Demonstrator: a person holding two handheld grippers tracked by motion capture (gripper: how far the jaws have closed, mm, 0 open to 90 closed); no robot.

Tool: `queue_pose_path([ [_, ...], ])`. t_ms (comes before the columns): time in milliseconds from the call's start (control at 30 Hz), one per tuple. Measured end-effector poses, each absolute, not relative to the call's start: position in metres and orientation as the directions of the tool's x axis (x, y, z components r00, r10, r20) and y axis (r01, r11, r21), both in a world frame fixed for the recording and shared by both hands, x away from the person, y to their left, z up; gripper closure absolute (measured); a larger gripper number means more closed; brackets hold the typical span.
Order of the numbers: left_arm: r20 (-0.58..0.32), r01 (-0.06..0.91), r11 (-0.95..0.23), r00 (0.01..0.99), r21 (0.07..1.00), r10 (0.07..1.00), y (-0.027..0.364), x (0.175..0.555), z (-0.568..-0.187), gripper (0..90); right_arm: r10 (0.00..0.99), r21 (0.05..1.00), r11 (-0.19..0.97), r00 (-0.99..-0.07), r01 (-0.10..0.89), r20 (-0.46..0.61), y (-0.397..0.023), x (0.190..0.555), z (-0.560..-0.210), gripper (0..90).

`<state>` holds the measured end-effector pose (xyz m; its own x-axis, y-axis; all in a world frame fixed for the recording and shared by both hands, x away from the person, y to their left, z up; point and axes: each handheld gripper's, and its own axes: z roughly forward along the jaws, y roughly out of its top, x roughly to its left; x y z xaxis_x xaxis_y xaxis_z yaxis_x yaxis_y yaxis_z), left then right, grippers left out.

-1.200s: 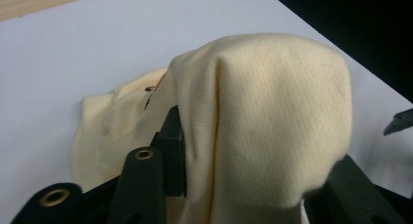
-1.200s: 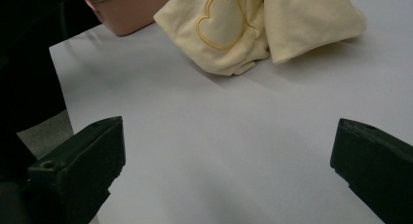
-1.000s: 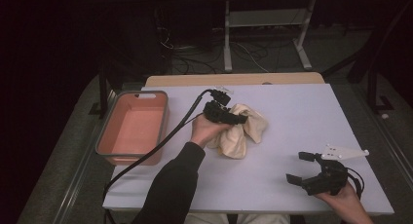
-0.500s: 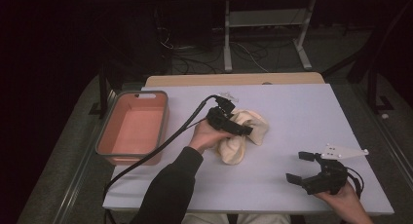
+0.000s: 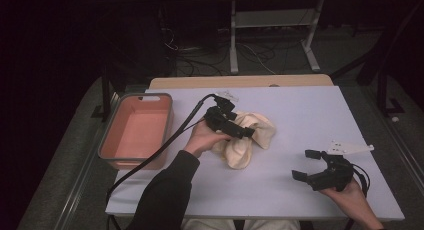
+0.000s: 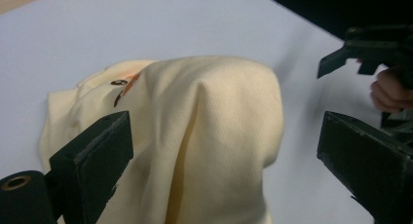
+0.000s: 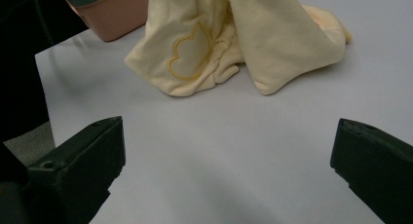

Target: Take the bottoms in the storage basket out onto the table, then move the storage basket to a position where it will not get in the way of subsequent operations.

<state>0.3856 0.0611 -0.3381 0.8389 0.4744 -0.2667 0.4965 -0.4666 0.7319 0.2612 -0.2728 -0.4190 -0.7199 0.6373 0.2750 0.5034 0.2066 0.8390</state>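
Note:
A crumpled cream-yellow cloth (image 5: 247,142) lies mid-table, and the left gripper view shows a raised fold of the cloth (image 6: 214,131). My left gripper (image 5: 244,133) hovers just over it. Its jaws have just been opening and now stand wide on either side of the fold, with the pads off the fabric. My right gripper (image 5: 305,164) rests open near the front right of the table, apart from the cloth and with nothing between its jaws. The right gripper view shows the cloth (image 7: 234,44) ahead of that gripper (image 7: 229,160), with an outlined patch on it.
A pink tray (image 5: 107,140) with a grey rim stands at the table's left edge, and its corner (image 7: 117,14) shows beyond the cloth. The left gripper's cable (image 5: 165,145) runs across the front left. The white tabletop (image 5: 310,110) extends behind and right of the cloth.
The left gripper's jaws have spread apart and the gripper has shifted slightly right over the cloth. The right gripper has stayed put.

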Motion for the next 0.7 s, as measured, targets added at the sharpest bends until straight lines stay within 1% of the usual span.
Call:
queue_pose_path([
  [267,-0.299,0.518,-0.391,0.814,0.761,0.498,0.083,0.382,-0.339,5.9,0.653,0.845,0.198,-0.709,0.497,0.265,-0.273,0.277,-0.413,0.0],
  [400,-0.300,0.516,-0.378,0.812,0.769,0.501,0.090,0.379,-0.338,5.7,0.656,0.849,0.196,-0.710,0.490,0.258,-0.272,0.283,-0.410,0.0],
  [467,-0.295,0.512,-0.374,0.813,0.773,0.502,0.091,0.377,-0.337,4.1,0.655,0.852,0.193,-0.710,0.487,0.257,-0.272,0.285,-0.408,0.0],
  [700,-0.303,0.513,-0.339,0.804,0.789,0.511,0.104,0.373,-0.335,4.0,0.655,0.858,0.194,-0.714,0.476,0.248,-0.270,0.291,-0.403,0.0],
])
